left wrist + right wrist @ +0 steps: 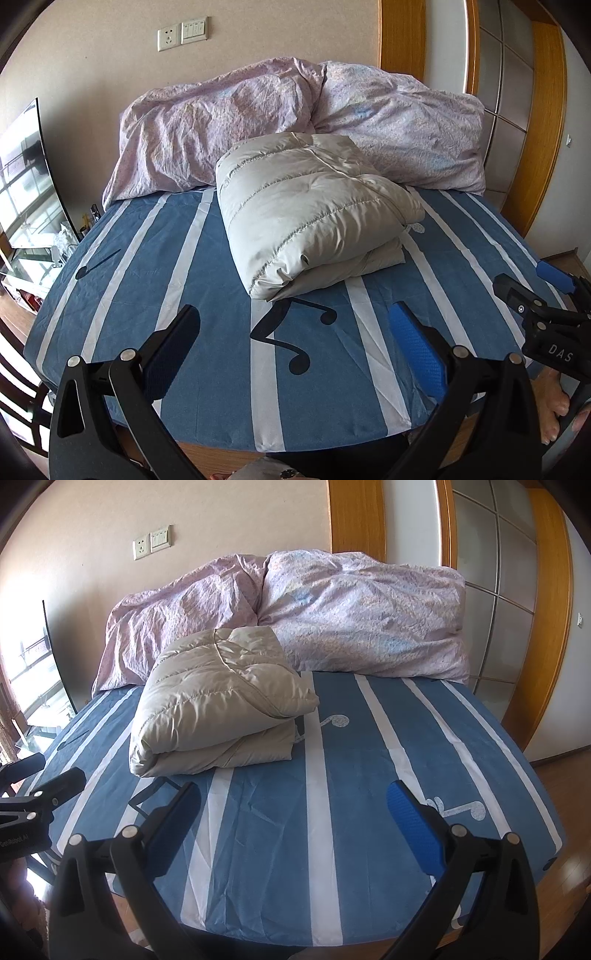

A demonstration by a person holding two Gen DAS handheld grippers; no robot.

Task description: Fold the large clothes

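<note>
The left gripper had its 2 fingers spread wide, with nothing between them, above the near part of the blue striped sheet. The right gripper was the same, wide and empty, hanging over the sheet just beside the left one. Neither touched the cloth.

Farther in, the grey down jacket lay folded into a thick bundle near the middle of the bed, its far edge close to the pink duvet heaped at the wall.

The jacket looked light and very soft, puffy with air, and its shell seemed smooth and probably slippery. A grip on a single layer would likely slide or unfold the bundle. It seemed safer to pinch the rounded near fold, taking all layers together, or a stitched seam, where the fabric bunches less.
</note>
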